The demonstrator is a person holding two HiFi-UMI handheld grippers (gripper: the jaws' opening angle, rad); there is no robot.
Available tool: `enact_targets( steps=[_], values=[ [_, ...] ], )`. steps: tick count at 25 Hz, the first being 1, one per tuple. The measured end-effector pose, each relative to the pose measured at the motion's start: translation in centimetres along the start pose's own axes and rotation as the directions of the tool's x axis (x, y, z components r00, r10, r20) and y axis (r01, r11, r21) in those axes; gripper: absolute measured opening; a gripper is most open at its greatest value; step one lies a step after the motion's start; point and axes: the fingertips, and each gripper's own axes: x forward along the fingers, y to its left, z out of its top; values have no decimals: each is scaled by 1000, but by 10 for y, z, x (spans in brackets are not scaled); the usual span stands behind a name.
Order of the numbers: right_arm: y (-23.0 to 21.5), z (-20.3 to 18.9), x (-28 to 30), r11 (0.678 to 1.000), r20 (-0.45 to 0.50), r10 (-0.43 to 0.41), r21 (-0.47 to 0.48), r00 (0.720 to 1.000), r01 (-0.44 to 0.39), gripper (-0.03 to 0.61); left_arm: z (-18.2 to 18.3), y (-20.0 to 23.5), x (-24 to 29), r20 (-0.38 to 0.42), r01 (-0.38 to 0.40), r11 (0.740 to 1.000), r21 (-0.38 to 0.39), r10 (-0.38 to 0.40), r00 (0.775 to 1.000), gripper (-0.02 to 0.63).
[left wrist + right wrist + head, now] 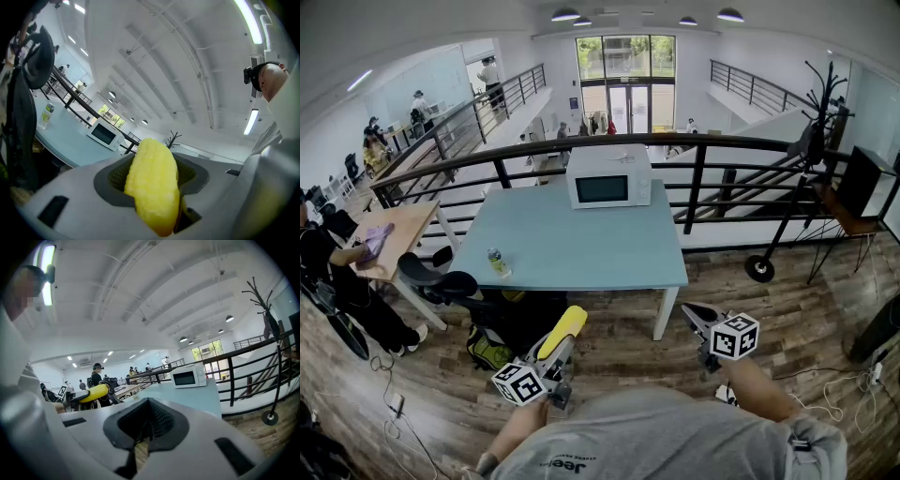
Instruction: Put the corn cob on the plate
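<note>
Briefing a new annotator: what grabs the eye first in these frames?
The bright yellow corn cob, clamped in the jaws of the left gripper, low in the head view. Beyond it stands a pale blue table with a white microwave at its far edge and a small bottle near its left edge. The right gripper has its jaws together and empty; no plate shows in any view.

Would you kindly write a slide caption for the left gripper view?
Left tongs grip a yellow corn cob; a pale blue table and white microwave lie beyond.
</note>
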Motion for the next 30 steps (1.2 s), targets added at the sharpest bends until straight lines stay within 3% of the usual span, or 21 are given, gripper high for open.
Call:
enact_targets(
  steps=[9, 17, 30],
  values=[
    [-15, 4, -2, 1000, -5, 2, -12, 1000, -2, 15, -4, -2, 21, -4, 6, 1000, 0, -6, 1000, 230],
    [-43, 8, -15, 998, 8, 7, 68, 1000, -7, 15, -15, -11, 44, -11, 2, 1000, 3, -2, 1000, 230],
    [-99, 18, -62, 994, 9, 50, 97, 999, -51, 17, -47, -53, 105, -14, 1, 1000, -12, -1, 1000, 230]
  ],
)
